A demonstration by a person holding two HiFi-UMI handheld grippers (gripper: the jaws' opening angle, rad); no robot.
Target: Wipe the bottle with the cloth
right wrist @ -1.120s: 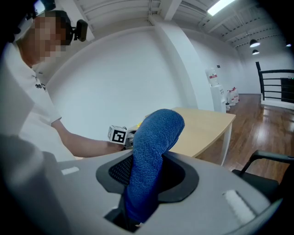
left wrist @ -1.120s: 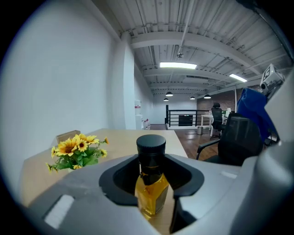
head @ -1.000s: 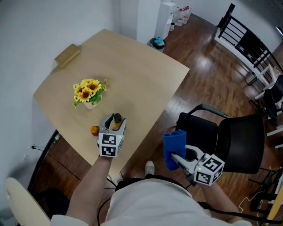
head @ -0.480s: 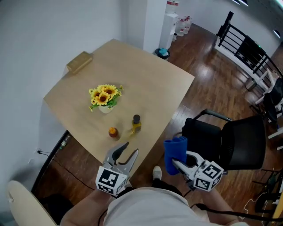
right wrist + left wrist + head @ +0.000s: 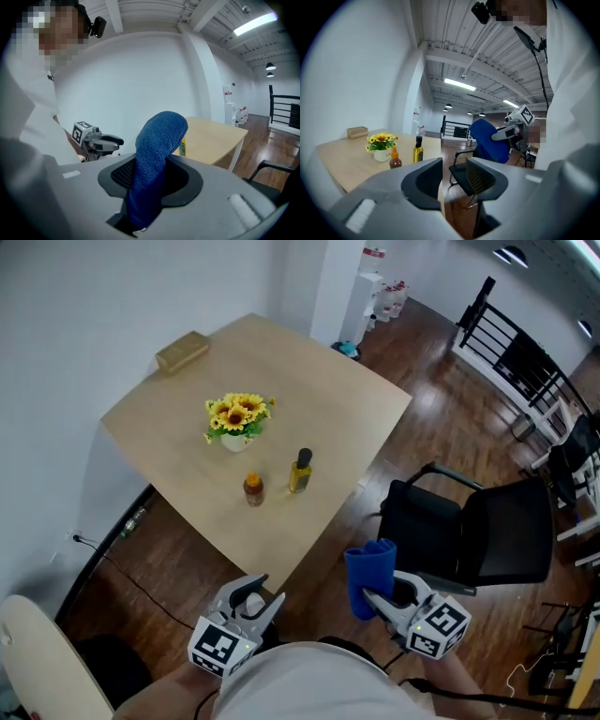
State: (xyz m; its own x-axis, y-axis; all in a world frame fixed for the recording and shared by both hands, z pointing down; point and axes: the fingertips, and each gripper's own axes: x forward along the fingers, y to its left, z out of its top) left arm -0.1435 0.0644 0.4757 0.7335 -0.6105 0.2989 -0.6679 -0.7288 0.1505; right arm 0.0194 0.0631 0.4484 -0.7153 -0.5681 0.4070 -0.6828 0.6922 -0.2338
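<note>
Left gripper (image 5: 265,592), fingers apart and empty, now sits well back from the bottle (image 5: 300,472), released upright on the tabletop (image 5: 309,381); right gripper (image 5: 377,599) fingers clamp the cloth (image 5: 368,570); wiping apparently over.

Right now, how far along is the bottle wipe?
Done: cloth picked up, right tool shut on it. In hand: only that; left tool is open, empty, off the table. Left: bottle stands on the table, apart from cloth and tools; no wiping shows, so that likely remains.
</note>
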